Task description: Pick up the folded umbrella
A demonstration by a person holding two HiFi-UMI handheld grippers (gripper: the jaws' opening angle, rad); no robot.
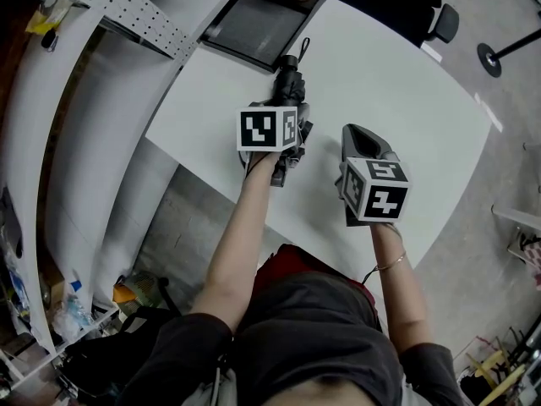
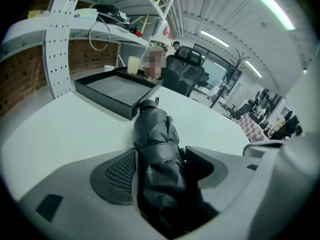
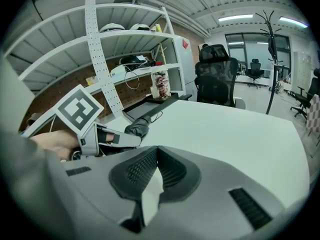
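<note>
The left claw is closed on the folded umbrella; in the left gripper view its two jaws press the black fabric from either side at the strapped middle of the folded umbrella, with the left claw gripping it firmly. The umbrella sits over the counter towards its far left edge, handle end pointing at the black tray just beyond; whether it touches the counter I cannot tell. The right claw hovers near the counter's near edge, beside the left one. In its own view the right claw has its jaw tips together on nothing.
</note>
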